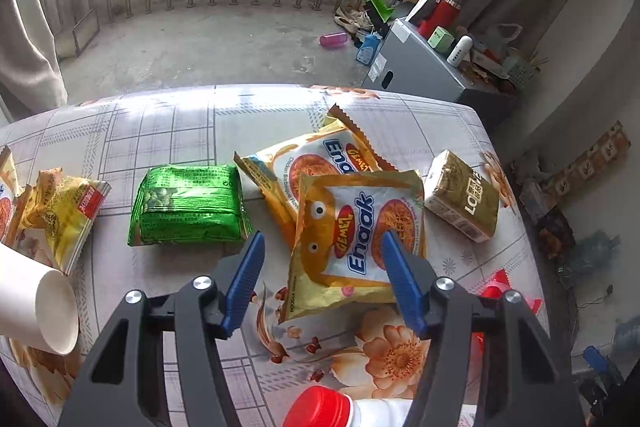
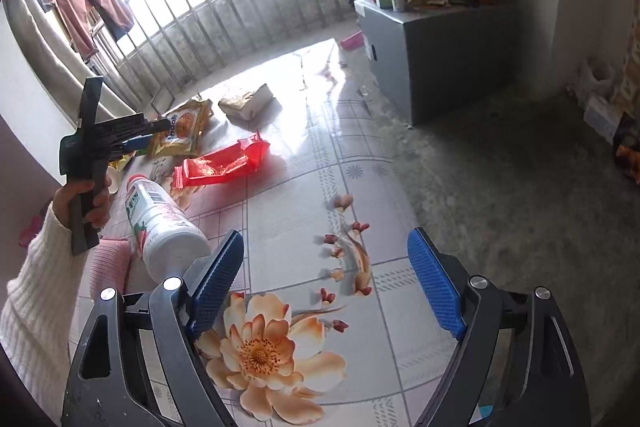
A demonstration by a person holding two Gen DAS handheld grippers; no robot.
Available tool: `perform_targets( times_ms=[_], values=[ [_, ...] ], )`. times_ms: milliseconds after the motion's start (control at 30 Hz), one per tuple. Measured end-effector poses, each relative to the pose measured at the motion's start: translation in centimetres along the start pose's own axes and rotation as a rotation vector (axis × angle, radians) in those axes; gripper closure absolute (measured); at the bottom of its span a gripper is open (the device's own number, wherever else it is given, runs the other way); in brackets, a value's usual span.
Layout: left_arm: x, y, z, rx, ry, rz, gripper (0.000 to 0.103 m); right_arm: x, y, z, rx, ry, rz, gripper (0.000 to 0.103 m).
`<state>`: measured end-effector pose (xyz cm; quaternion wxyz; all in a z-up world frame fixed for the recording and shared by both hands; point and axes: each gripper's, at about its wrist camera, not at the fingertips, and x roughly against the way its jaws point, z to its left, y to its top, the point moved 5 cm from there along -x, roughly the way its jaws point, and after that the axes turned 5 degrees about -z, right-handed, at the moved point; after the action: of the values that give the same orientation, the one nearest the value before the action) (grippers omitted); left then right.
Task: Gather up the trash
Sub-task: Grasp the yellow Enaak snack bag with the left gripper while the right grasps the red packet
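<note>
The left gripper [image 1: 322,247] hangs with jaws apart, holding nothing, over the nearer orange-and-white Enaak noodle packet [image 1: 356,239] on the floral tablecloth [image 1: 168,131]. Right of it, the right gripper [image 2: 326,251] is spread wide and empty above bare cloth, a crumpled red foil wrapper [image 2: 222,163] lying farther off.

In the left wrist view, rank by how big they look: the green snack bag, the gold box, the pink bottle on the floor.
1. green snack bag
2. gold box, somewhat smaller
3. pink bottle, smallest, though it lies much farther off, so its true size is unsure
</note>
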<state>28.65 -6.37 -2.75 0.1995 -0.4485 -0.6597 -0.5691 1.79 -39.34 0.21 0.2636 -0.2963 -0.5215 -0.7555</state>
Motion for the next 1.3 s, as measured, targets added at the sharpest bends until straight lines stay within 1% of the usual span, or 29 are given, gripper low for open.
perform_targets(
  times_ms=[67,100,133,167,200,233,300,333,400,433,500,567,600,633,700,733,800,833,867,900,933,967,1033,1100,1167,1233,1300],
  values=[
    [-0.8,-0.1,0.2,0.022,-0.017,0.026,0.069,-1.5,0.7,0.5,0.008,-0.006,0.014,0.023],
    [-0.9,-0.3,0.2,0.039,-0.038,0.034,0.086,-2.0,1.0,0.7,0.01,-0.008,0.02,0.023],
    [-0.7,-0.4,0.2,0.052,-0.06,0.032,0.088,-2.6,1.4,1.1,0.009,-0.006,0.028,0.023],
    [-0.2,-0.6,-0.1,0.061,-0.088,0.024,0.093,-3.4,1.9,1.5,0.011,0.009,0.036,0.023],
    [0.5,-0.7,-0.4,0.061,-0.119,0.016,0.095,-4.0,2.3,1.8,0.009,0.02,0.041,0.023],
    [1.3,-0.7,-0.9,0.052,-0.134,0.003,0.096,-4.7,2.9,2.3,0.009,0.028,0.046,0.023],
    [2.9,-0.8,-1.7,0.029,-0.151,-0.02,0.098,-5.9,4.0,3.3,0.027,0.052,0.04,0.023],
    [3.5,-0.8,-2.1,0.023,-0.16,-0.028,0.098,-6.5,4.5,3.8,0.051,0.038,0.028,0.023],
    [4.8,-1.0,-2.8,0.008,-0.17,-0.036,0.098,-7.8,5.2,4.6,0.114,-0.03,0.01,0.023],
    [5.5,-1.3,-3.1,0.002,-0.175,-0.04,0.098,-8.3,5.4,5.0,0.123,-0.03,0.011,0.023],
    [6.8,-1.8,-3.5,-0.005,-0.18,-0.047,0.098,-9.6,5.6,5.6,0.1,0.016,0.029,0.023],
    [7.9,-2.4,-4.0,-0.019,-0.183,-0.066,0.098,-10.9,6.0,5.9,0.078,0.02,0.039,0.023],
    [8.6,-2.6,-4.2,-0.028,-0.186,-0.078,0.098,-11.5,6.0,6.0,0.08,0.006,0.053,0.025],
    [9.2,-2.9,-4.4,-0.027,-0.202,-0.086,0.098,-11.9,5.8,5.9,0.083,-0.01,0.067,0.034],
    [10.2,-3.4,-4.6,0.002,-0.248,-0.086,0.098,-11.9,5.2,6.0,0.122,-0.044,0.055,0.042],
    [10.4,-3.6,-4.7,0.015,-0.258,-0.081,0.098,-11.7,4.8,6.4,0.165,-0.059,0.049,0.049],
    [11.1,-3.9,-4.9,0.02,-0.257,-0.087,0.098,-11.1,3.8,7.9,0.292,-0.1,0.016,0.064],
    [11.4,-4.0,-5.0,0.013,-0.251,-0.091,0.098,-10.7,3.1,8.5,0.342,-0.111,0.006,0.077],
    [11.7,-4.2,-5.1,0.01,-0.247,-0.094,0.098,-10.2,2.6,9.2,0.382,-0.131,0.003,0.086],
    [12.0,-4.2,-5.2,0.012,-0.242,-0.099,0.098,-9.8,2.3,9.4,0.402,-0.157,0.003,0.088],
    [12.4,-4.3,-5.3,0.013,-0.242,-0.1,0.098,-9.6,2.0,9.3,0.401,-0.169,0.007,0.095],
    [12.8,-4.5,-5.4,0.011,-0.245,-0.101,0.098,-9.3,1.8,8.9,0.383,-0.169,0.011,0.103],
    [13.7,-4.7,-5.6,0.016,-0.24,-0.116,0.098,-8.4,1.6,7.8,0.321,-0.167,0.012,0.103],
    [14.6,-5.1,-6.0,0.015,-0.249,-0.122,0.098,-7.2,1.6,6.0,0.228,-0.16,-0.005,0.103],
    [15.6,-5.6,-6.9,0.002,-0.259,-0.128,0.098,-5.2,2.0,3.7,0.119,-0.147,-0.054,0.103],
    [16.7,-6.2,-8.0,-0.018,-0.268,-0.134,0.098,-2.3,2.5,1.2,0.014,-0.111,-0.099,0.103],
    [17.8,-7.0,-9.5,-0.047,-0.279,-0.141,0.098,0.8,2.7,-0.6,-0.027,-0.092,-0.142,0.103]
  ],
)
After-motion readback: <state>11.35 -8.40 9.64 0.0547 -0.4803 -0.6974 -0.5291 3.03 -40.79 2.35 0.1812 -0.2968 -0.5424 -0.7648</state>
